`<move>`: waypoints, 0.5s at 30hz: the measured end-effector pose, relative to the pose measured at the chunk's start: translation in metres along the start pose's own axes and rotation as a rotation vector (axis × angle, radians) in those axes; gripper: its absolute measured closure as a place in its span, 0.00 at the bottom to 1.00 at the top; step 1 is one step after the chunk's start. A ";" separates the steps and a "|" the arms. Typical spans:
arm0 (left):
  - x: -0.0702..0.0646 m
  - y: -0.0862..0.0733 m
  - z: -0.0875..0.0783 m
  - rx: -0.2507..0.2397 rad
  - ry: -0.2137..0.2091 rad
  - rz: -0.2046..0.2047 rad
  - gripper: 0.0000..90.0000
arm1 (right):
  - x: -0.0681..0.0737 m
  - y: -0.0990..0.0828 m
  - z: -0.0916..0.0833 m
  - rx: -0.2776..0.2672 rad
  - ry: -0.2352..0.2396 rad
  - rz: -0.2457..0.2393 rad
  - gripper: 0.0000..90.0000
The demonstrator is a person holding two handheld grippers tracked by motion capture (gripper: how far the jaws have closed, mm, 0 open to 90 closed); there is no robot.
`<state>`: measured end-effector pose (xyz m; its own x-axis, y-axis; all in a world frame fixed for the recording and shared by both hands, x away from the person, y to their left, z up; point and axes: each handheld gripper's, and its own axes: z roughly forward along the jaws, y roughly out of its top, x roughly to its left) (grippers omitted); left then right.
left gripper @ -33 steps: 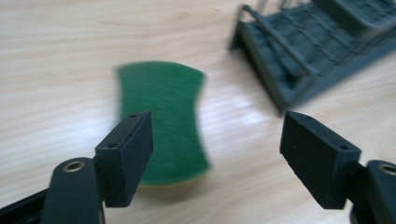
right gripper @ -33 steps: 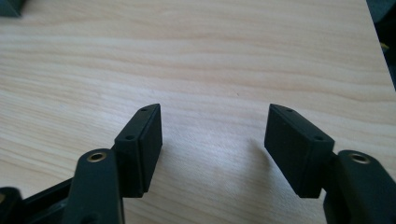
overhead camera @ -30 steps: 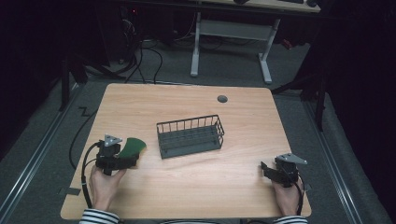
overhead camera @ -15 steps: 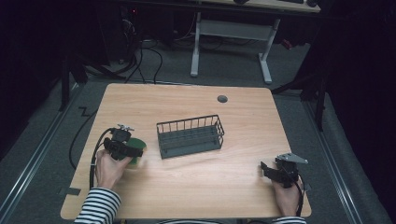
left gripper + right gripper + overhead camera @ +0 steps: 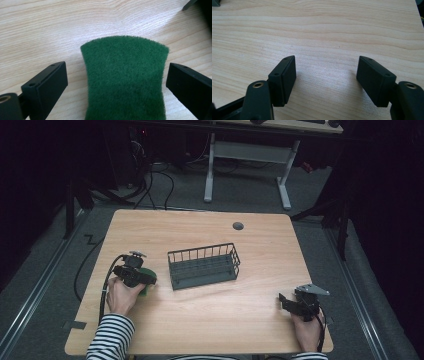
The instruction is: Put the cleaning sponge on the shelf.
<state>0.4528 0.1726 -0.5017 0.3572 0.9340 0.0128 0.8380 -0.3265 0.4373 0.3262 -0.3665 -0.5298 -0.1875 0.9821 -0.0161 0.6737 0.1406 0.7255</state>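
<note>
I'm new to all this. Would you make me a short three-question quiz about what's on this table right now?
1. True or false: the left gripper is clamped tight on the green scouring pad.
2. What stands near the middle of the table? A) a wire basket B) a kettle C) a stack of plates
3. What lies between the jaws of the right gripper?

Key:
1. False: the pad lies on the wood between open jaws, with a gap at each side.
2. A, the dark wire basket.
3. Nothing but bare table; its jaws stand open.
</note>
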 end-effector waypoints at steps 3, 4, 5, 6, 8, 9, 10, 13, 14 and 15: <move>0.001 0.000 0.005 0.019 0.013 -0.005 0.08 | 0.000 0.000 0.000 -0.001 0.001 -0.002 0.35; 0.001 0.000 0.006 0.027 0.012 -0.006 0.09 | 0.000 0.000 0.000 0.000 0.002 -0.002 0.35; 0.001 0.000 0.007 0.032 0.007 -0.011 0.09 | 0.000 0.000 0.000 0.000 0.002 -0.002 0.35; 0.001 0.000 0.008 0.032 0.007 -0.012 0.10 | 0.000 0.000 0.000 0.000 0.002 -0.002 0.35; 0.000 0.000 0.008 0.030 0.004 -0.007 0.12 | 0.000 0.000 0.000 0.000 0.002 -0.002 0.35; -0.001 0.000 0.008 0.030 0.003 -0.002 0.14 | 0.000 0.000 0.000 0.000 0.002 -0.002 0.35; -0.002 0.000 0.008 0.025 0.004 0.001 0.16 | 0.000 0.000 0.000 0.000 0.002 -0.002 0.35; -0.003 0.000 0.006 0.014 0.006 0.009 0.22 | 0.000 0.000 0.000 0.000 0.002 -0.002 0.35; -0.003 0.000 0.005 0.012 0.006 0.011 0.24 | 0.000 0.000 0.000 0.000 0.002 -0.002 0.35; -0.004 0.000 0.005 0.010 0.004 0.014 0.25 | 0.000 0.000 0.000 0.000 0.002 -0.002 0.35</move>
<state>0.4537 0.1685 -0.5065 0.3676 0.9297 0.0226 0.8369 -0.3413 0.4280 0.3262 -0.3661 -0.5299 -0.1905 0.9815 -0.0164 0.6733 0.1428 0.7254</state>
